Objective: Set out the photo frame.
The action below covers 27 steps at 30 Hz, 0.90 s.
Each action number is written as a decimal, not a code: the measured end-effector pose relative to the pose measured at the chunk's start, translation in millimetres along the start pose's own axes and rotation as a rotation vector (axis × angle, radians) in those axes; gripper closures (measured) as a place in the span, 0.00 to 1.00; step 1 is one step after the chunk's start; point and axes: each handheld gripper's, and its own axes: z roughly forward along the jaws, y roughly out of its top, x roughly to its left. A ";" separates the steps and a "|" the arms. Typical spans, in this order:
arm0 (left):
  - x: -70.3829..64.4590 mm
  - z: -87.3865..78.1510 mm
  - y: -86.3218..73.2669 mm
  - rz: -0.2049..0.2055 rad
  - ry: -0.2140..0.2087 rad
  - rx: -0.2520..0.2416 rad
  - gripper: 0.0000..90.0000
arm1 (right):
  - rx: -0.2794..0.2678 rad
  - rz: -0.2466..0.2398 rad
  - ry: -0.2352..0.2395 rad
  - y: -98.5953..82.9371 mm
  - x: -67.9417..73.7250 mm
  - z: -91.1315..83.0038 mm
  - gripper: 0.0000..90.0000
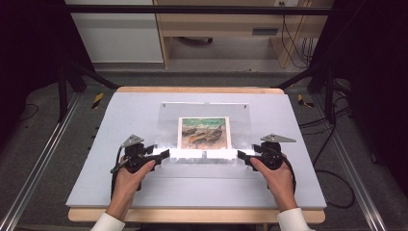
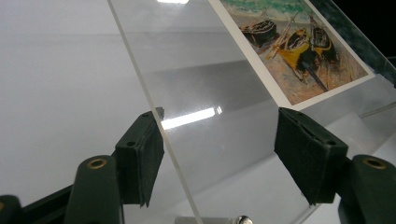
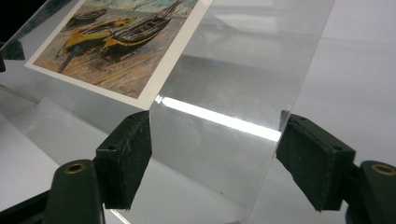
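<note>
High overview; both claw views close-up, sharing (probably) the boat print [image 2: 299,46].

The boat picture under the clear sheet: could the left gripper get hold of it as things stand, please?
Probably not: the picture lies beneath the clear acrylic sheet, which covers it fully. The left gripper, jaws open, straddles that sheet's edge only.

Two forearms in white sleeves are reaching in from the near edge, each hand wrapped around a gripper. The left hand [image 1: 129,179] is angling its left gripper [image 1: 166,154] inward to the right; the right hand [image 1: 275,176] is pointing its right gripper [image 1: 240,155] inward to the left, so the two are facing each other, well apart. In both gripper views, the black padded jaws are standing wide apart. Cables are looping from each gripper beside the wrists.
</note>
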 end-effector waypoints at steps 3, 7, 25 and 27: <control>-2.0 -2.6 -0.7 0.008 0.008 -0.002 0.38 | -0.006 -0.015 -0.010 -1.6 2.5 -3.3 0.33; -4.7 -7.6 -2.8 0.019 0.017 -0.004 0.41 | -0.018 -0.037 -0.019 -4.1 4.5 -8.0 0.37; -13.4 -21.8 -11.1 0.043 0.039 -0.014 0.51 | -0.038 -0.078 -0.056 -14.6 14.1 -24.9 0.49; -13.9 -22.5 -11.4 0.043 0.041 -0.014 0.52 | -0.041 -0.084 -0.058 -15.5 14.3 -25.9 0.50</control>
